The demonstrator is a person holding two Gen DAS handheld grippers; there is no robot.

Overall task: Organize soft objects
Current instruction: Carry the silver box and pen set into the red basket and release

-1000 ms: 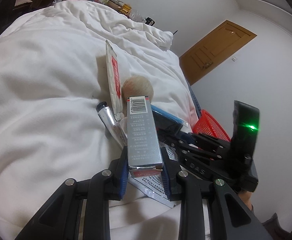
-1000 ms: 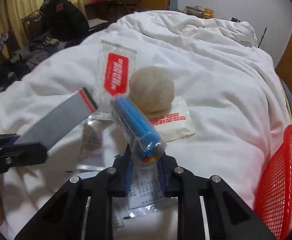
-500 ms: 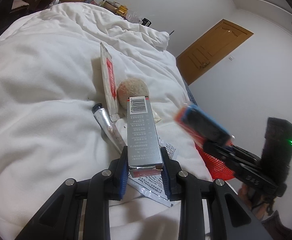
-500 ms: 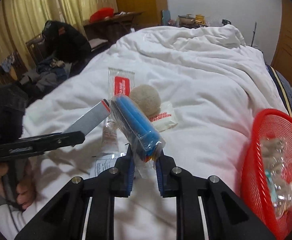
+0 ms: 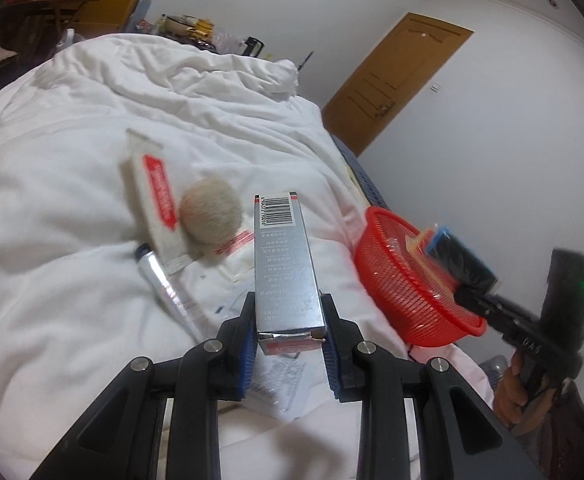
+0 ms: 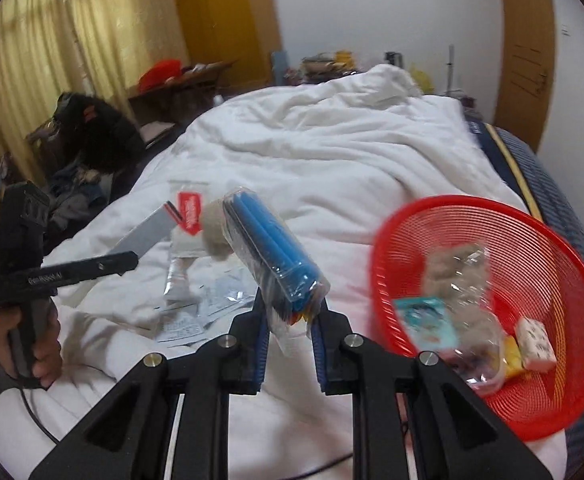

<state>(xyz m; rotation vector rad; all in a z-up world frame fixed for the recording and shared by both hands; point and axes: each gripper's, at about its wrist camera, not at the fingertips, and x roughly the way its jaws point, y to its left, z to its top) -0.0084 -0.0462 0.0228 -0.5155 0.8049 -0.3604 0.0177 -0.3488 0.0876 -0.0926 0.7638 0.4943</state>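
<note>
While several items already sit inside, red mesh basket at the bed's right edge holding a clear crinkled bag, a teal packet and a small patterned white block. Task judged roughly midway.

Right gripper: jaws narrow, clamped on a wrapped blue bundle, carried just left of the basket rim, not yet over it. From the left wrist view, same bundle seen close above the basket's far side. Next step, as a guess: drop into the basket.

Left gripper: jaws narrow, clamped on a silver carton with a barcode at its far end, held off the white duvet, well apart from the basket.

Left lying on the duvet: a fuzzy beige ball, a red-labelled sachet touching it, a silver tube just beside, a flat pouch under the ball, and printed paper leaflets near the grippers. Blurred in part, so exact count uncertain.
</note>
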